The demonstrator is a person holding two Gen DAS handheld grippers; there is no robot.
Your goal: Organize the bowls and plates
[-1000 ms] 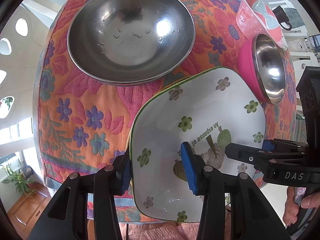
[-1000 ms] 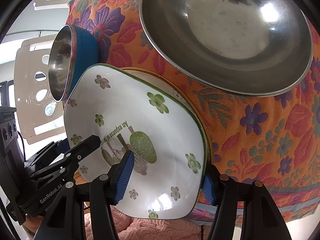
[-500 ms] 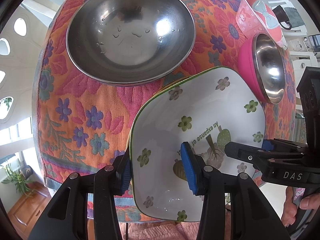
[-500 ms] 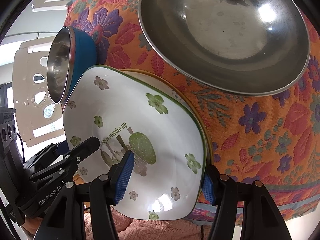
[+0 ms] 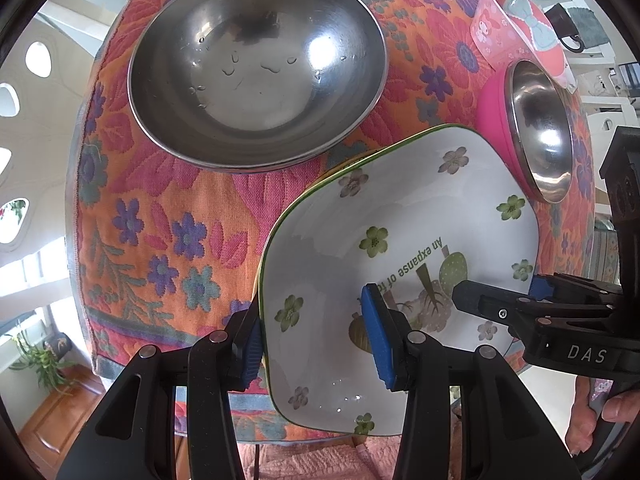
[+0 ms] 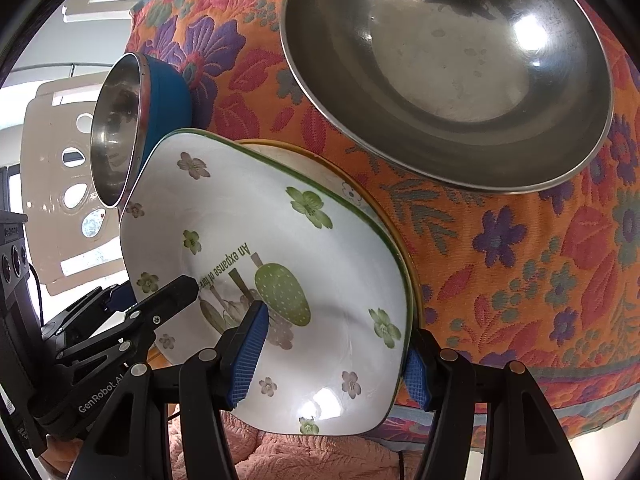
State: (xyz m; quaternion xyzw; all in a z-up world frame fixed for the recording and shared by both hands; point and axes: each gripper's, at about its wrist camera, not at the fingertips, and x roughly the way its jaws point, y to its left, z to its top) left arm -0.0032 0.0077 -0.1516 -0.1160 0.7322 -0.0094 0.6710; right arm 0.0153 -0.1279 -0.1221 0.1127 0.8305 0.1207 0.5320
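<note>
A white square plate with green flowers [image 5: 400, 208] [image 6: 240, 208] is held over the table's near edge, tilted above a yellow-rimmed plate [image 6: 320, 160] that shows only as a sliver beneath it. My left gripper [image 5: 316, 340] straddles its left rim, one blue pad outside the edge and the other on the inner face, shut on it. From the opposite side my right gripper [image 6: 330, 364] is shut on the other rim the same way. Each gripper also shows in the other's view: the right gripper [image 5: 498, 288] and the left gripper [image 6: 156, 288].
A large steel bowl [image 5: 256, 64] [image 6: 448, 72] sits behind the plates on the flowered orange cloth [image 5: 152, 216]. Off one side stand a pink steel-lined bowl [image 5: 536, 128] and a pink cup [image 5: 516, 28]; a blue steel-lined bowl [image 6: 132, 120] stands off the other. A hand [image 5: 608, 408] holds the right gripper.
</note>
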